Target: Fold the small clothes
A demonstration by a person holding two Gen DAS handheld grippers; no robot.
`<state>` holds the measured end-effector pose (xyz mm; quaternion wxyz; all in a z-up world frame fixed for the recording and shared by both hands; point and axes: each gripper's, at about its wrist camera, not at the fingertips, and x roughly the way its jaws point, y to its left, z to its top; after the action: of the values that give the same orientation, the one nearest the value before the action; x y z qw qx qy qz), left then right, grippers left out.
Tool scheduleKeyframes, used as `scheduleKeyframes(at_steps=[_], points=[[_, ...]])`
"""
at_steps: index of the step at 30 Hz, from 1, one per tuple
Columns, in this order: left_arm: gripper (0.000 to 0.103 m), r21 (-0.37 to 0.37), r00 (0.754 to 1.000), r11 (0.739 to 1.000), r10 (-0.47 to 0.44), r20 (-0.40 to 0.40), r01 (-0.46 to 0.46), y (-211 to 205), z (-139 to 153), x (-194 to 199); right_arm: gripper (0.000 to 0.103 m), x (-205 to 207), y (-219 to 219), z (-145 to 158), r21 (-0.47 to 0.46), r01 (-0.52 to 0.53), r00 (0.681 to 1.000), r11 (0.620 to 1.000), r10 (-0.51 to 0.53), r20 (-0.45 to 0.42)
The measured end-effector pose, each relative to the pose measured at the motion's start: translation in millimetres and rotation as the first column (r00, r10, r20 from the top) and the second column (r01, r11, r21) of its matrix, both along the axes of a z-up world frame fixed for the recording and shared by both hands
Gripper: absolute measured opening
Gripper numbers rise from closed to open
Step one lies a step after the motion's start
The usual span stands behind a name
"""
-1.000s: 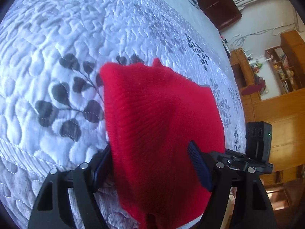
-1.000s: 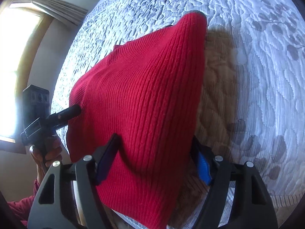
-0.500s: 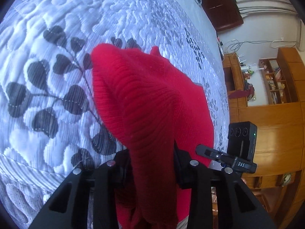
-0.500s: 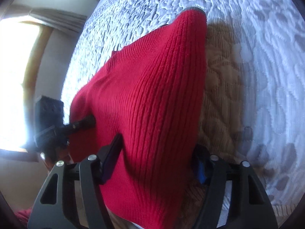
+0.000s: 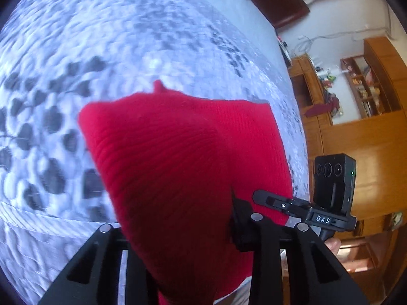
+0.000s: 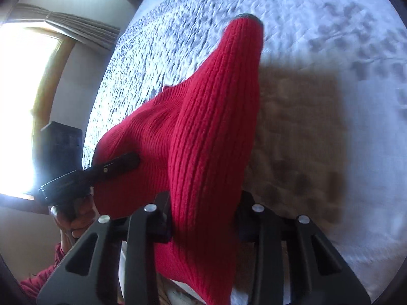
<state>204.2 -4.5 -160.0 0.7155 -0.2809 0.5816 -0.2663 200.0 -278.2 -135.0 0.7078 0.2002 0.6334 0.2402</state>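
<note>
Both tools' jaws are closing on the red knit garment (image 5: 178, 167).

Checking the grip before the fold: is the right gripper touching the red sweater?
Touching. The right wrist view shows the right gripper closing on the red sweater, knit bunched between both fingers.

My red knit top (image 5: 183, 167) hides the left finger of my left hand-held gripper (image 5: 178, 226), and the leafy bedspread (image 5: 63, 139) looks blurry.
</note>
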Motion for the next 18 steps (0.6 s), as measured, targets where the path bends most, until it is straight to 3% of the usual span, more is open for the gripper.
scheduleKeyframes(at_steps=[5, 9, 11, 15, 16, 18], points=[[0.033, -0.007, 0.997, 0.998, -0.055, 0.051, 0.055, -72.5, 27.3, 12.3, 0.033, 12.9, -75.4, 36.7, -0.048, 0.044, 0.999, 0.998, -0.042, 0.033], [0.033, 0.033, 0.991, 0.995, -0.095, 0.09, 0.092, -137.2, 31.7, 28.7, 0.033, 34.9, -131.6, 41.1, -0.081, 0.086, 0.996, 0.993, -0.084, 0.023], [0.033, 0.056, 0.99, 0.993, -0.109, 0.091, 0.104, -167.2, 23.2, 39.2, 0.034, 44.2, -155.1, 31.0, -0.089, 0.105, 0.995, 0.991, -0.104, 0.006], [0.035, 0.134, 0.99, 0.982, -0.137, 0.039, 0.131, -205.7, -14.1, 53.1, 0.037, 53.9, -189.5, -25.6, -0.104, 0.144, 0.984, 0.984, -0.154, -0.088], [0.036, 0.18, 0.991, 0.975, -0.134, 0.026, 0.127, -211.4, -28.1, 56.3, 0.044, 52.6, -194.2, -38.0, -0.084, 0.154, 0.982, 0.984, -0.162, -0.097], [0.044, 0.182, 0.992, 0.976, -0.126, 0.022, 0.12, -211.7, -40.2, 56.1, 0.049, 48.1, -200.0, -50.1, -0.012, 0.189, 0.978, 0.982, -0.19, -0.09]])
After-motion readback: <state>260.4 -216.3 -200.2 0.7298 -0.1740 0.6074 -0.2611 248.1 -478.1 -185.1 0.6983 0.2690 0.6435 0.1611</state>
